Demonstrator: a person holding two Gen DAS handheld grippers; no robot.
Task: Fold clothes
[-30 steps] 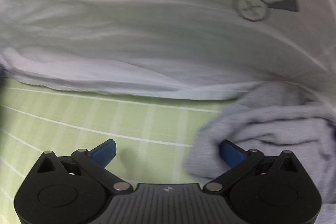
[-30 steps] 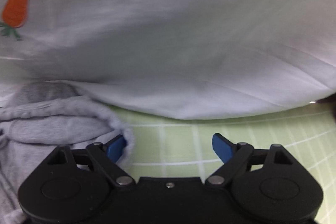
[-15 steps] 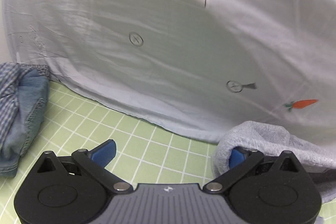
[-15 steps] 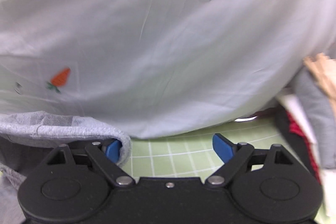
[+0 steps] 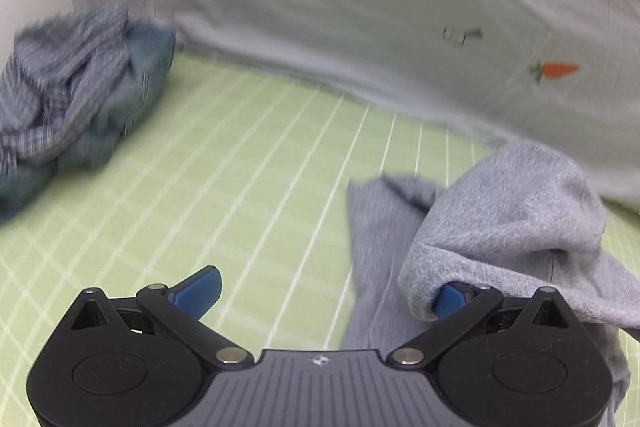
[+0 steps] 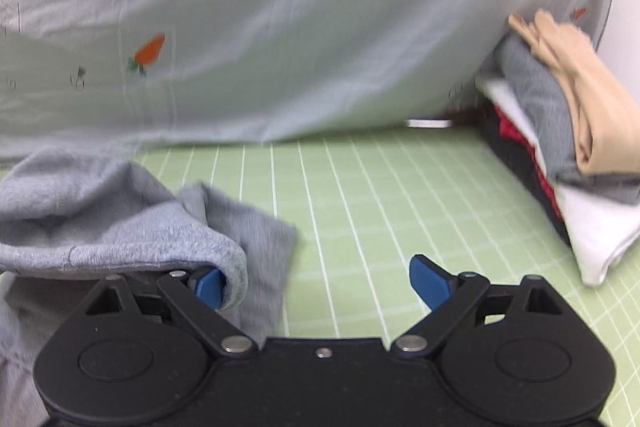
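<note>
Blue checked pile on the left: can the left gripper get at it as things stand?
Probably not cleanly. Bare green mat lies between the left gripper and the blue checked pile, but grey sweatshirt fabric hangs over its right finger. Jaws are open; it should shed the grey fabric first.

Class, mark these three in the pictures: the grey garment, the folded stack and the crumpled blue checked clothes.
grey garment [image 5: 516, 203], left wrist view, its raised fold.
folded stack [image 6: 592, 219], right wrist view, the white bottom layer.
blue checked clothes [image 5: 72, 83], left wrist view, the heap's middle.

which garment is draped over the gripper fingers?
The grey knit garment: hooked over one finger of each open gripper. The blue checked pile and folded stack lie apart.
</note>
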